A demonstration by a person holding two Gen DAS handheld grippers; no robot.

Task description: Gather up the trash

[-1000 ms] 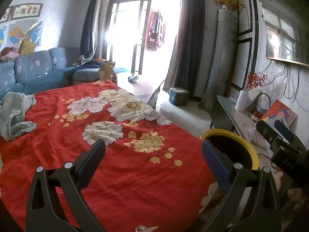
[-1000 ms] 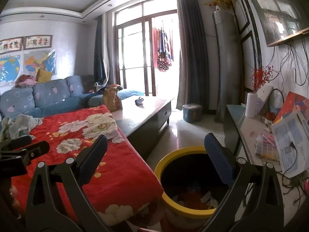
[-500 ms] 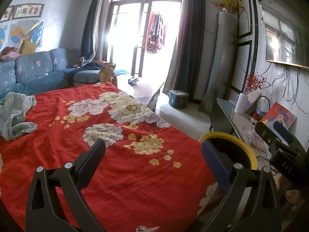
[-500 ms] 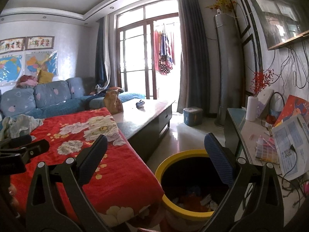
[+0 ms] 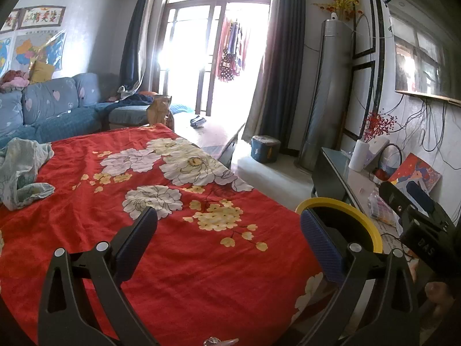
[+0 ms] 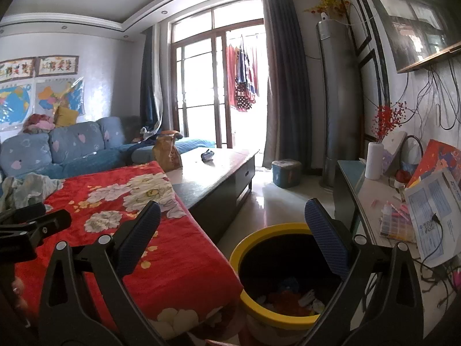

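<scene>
A yellow-rimmed trash bin (image 6: 259, 311) stands on the floor beside the table; its rim also shows in the left wrist view (image 5: 360, 216). Crumpled scraps (image 6: 291, 297) lie in its bottom. My right gripper (image 6: 230, 230) is open and empty, held above the bin's left side. My left gripper (image 5: 227, 230) is open and empty, held above the red flowered cloth (image 5: 187, 245) that covers the table. The left gripper also shows at the left edge of the right wrist view (image 6: 31, 225). The right gripper's body shows at the right edge of the left wrist view (image 5: 417, 225).
A pale crumpled cloth (image 5: 20, 170) lies at the table's left. A dark coffee table (image 6: 219, 170) with a paper bag (image 6: 167, 152) stands beyond. A blue sofa (image 6: 72, 150) is at the left, and a cluttered side counter (image 6: 383, 201) at the right.
Both grippers have risen and drifted slightly, so the scene sits a little lower in both views. Both stay open and empty.
</scene>
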